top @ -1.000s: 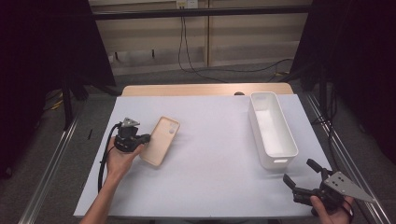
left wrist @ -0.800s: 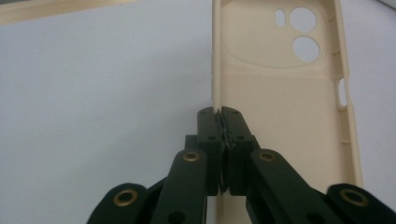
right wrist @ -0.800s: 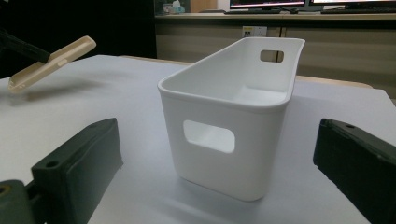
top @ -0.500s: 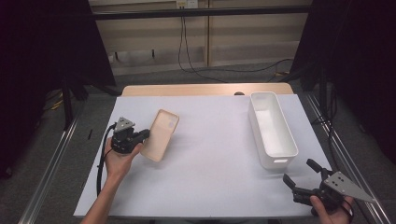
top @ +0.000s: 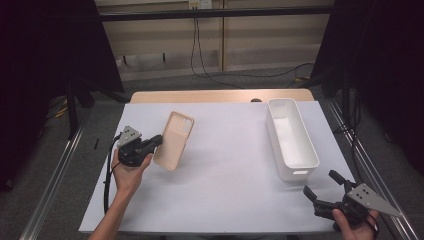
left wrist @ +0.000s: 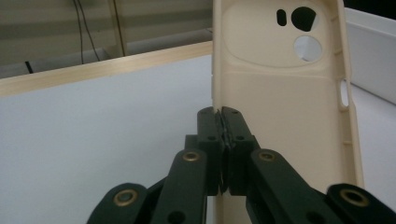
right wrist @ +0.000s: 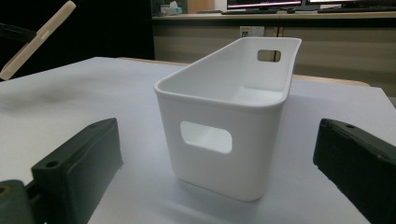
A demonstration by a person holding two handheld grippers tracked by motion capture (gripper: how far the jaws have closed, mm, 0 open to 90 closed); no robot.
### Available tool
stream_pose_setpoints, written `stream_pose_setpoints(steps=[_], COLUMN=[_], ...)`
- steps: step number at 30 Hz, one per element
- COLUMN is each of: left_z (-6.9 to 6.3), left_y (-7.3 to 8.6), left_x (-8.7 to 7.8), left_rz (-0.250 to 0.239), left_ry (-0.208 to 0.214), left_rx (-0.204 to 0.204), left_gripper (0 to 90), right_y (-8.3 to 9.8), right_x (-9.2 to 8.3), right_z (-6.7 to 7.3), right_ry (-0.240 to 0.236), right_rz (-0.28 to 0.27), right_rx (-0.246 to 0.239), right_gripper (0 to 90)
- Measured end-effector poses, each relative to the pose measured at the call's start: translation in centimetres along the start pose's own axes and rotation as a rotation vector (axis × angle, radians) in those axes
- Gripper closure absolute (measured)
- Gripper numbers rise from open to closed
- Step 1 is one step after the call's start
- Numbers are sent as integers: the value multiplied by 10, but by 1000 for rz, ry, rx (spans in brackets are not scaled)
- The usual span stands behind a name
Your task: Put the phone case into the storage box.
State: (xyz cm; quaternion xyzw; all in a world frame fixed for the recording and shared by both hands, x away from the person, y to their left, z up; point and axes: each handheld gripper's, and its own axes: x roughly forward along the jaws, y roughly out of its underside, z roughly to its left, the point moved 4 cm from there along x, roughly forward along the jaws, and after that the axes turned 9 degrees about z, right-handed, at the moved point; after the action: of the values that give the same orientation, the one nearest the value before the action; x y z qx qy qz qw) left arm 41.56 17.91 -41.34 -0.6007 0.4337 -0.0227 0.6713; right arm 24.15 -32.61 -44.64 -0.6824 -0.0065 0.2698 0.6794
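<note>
A beige phone case (top: 174,140) hangs tilted above the white table sheet, with its camera cut-outs at the far end. My left gripper (top: 157,141) is shut on the case's long left edge; in the left gripper view the jaw tips (left wrist: 223,114) pinch that rim and the case (left wrist: 280,107) stands up past them. My right gripper (top: 320,184) rests at the near right corner, open, with nothing between its fingers. In the right gripper view, its jaws (right wrist: 218,135) point at the end wall of a white bin (right wrist: 233,93), and the case (right wrist: 35,39) shows far left.
The empty white bin (top: 272,125) stands lengthwise at the right of the sheet (top: 230,170). A wooden table edge (top: 220,96) runs along the back. Metal rails flank the table on both sides, and cables lie on the floor behind.
The left gripper has shifted slightly and tipped the phone case a little more upright and higher. The right gripper has not moved.
</note>
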Motion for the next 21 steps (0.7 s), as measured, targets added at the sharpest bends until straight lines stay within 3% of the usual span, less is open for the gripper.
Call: stream_pose_setpoints(steps=[10,21], left_z=[-20,-37], left_y=[-5,-10], left_x=[-6,-8], left_rz=[-65,-104], left_ry=[74,137], left_rx=[33,35], left_gripper=[878,878], right_y=[-2,-14], right_x=[-1,0], right_z=[5,21], right_ry=[-11,-69], right_rz=[-8,-31], right_rx=[13,41], right_gripper=[6,0])
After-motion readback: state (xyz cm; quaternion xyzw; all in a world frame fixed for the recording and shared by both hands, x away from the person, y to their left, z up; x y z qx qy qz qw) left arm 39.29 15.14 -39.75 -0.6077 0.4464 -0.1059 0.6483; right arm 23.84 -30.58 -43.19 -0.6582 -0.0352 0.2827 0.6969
